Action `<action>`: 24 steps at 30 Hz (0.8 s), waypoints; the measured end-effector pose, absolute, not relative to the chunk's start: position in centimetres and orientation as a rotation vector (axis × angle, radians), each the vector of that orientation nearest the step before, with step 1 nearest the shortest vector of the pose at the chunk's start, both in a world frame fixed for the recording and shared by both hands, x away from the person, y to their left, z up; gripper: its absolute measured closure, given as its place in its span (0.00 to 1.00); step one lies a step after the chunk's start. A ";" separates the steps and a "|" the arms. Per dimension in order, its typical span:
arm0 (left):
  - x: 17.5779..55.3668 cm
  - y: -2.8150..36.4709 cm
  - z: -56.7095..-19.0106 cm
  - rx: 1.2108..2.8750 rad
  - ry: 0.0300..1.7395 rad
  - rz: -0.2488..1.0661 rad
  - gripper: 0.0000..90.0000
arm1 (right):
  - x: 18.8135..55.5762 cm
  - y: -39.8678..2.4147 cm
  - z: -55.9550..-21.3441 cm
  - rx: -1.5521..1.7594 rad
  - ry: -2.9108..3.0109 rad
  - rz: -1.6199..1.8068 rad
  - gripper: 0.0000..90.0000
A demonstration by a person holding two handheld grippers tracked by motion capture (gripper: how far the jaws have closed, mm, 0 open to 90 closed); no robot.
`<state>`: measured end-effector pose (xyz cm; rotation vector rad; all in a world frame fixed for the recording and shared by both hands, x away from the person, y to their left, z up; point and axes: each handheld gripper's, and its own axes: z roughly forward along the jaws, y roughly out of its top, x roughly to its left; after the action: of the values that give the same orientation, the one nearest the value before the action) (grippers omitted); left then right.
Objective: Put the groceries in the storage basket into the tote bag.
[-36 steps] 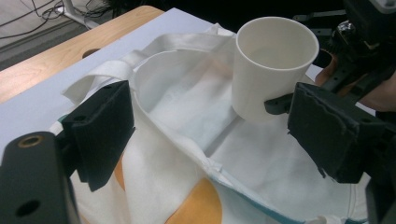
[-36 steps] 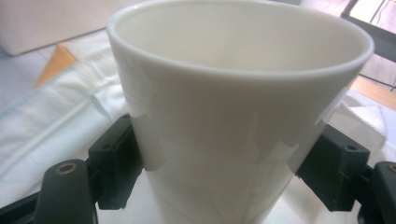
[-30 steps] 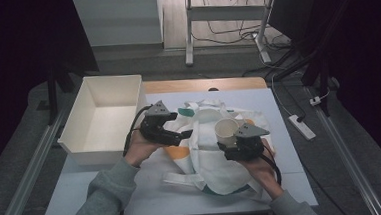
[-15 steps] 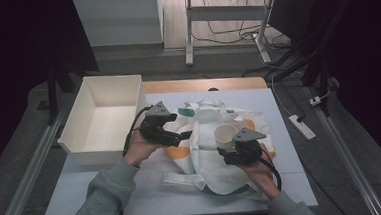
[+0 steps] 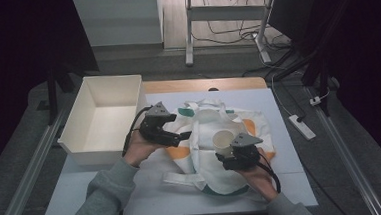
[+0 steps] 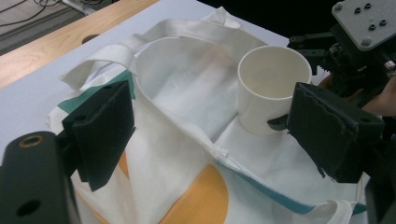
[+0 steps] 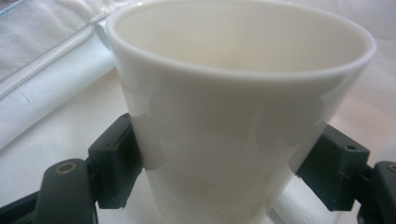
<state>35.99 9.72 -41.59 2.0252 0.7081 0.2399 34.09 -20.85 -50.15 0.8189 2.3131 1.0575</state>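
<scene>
**White cup gripped upright over an open tote bag**

The right claw is pinching a white cup, its two black pads pressing on opposite sides of the cup's lower wall, as the right gripper view is showing close up. The cup is standing upright, mouth up, inside the open mouth of a white tote bag with orange and teal patches; whether its base is resting on the fabric cannot be told. The bag is lying flat on the pale surface, handles spreading toward the far edge.

The left claw is hovering at the bag's left edge, jaws spread wide with nothing pressed between them; in the left gripper view the bag's hem is passing between its pads. A white open box is sitting to the left of the bag.
</scene>
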 end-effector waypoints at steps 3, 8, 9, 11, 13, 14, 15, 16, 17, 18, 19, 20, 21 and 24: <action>36.0 9.8 -41.6 2.027 0.708 0.239 0.17 | 34.0 -21.1 -50.1 0.836 2.326 1.044 0.25; 36.0 9.8 -41.7 2.030 0.708 0.236 0.17 | 33.7 -22.1 -50.0 0.872 2.363 1.031 0.25; 36.0 9.8 -41.7 2.030 0.708 0.236 0.17 | 33.7 -22.3 -50.1 0.880 2.367 1.037 0.25; 36.0 9.8 -41.7 2.030 0.709 0.235 0.17 | 33.7 -22.4 -50.1 0.887 2.366 1.047 0.25; 36.0 9.8 -41.7 2.031 0.706 0.235 0.17 | 33.7 -22.3 -50.1 0.873 2.372 1.040 0.25; 36.0 9.7 -41.8 2.033 0.705 0.235 0.17 | 33.7 -22.3 -50.1 0.869 2.375 1.041 0.25; 36.0 9.7 -41.8 2.034 0.705 0.234 0.17 | 33.7 -22.3 -50.1 0.870 2.378 1.044 0.25; 36.0 9.7 -41.8 2.036 0.704 0.233 0.17 | 33.7 -22.3 -50.1 0.868 2.383 1.048 0.25; 36.0 9.7 -41.8 2.037 0.704 0.232 0.17 | 33.7 -22.2 -50.1 0.860 2.389 1.051 0.25; 36.0 9.7 -41.8 2.037 0.704 0.232 0.17 | 33.6 -22.2 -50.0 0.851 2.396 1.050 0.25; 36.0 9.7 -41.8 2.038 0.703 0.231 0.17 | 33.5 -22.1 -50.0 0.843 2.413 1.058 0.25; 36.0 9.7 -41.8 2.039 0.703 0.231 0.17 | 33.5 -21.9 -50.0 0.836 2.433 1.072 0.25; 36.0 9.7 -41.8 2.039 0.702 0.231 0.17 | 33.4 -21.7 -50.0 0.824 2.441 1.063 0.25; 36.0 9.7 -41.8 2.040 0.703 0.229 0.17 | 33.3 -21.3 -49.9 0.810 2.438 1.045 0.25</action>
<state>36.02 9.68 -41.85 2.0402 0.7031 0.2295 33.28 -21.33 -49.91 0.8103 2.4377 1.0455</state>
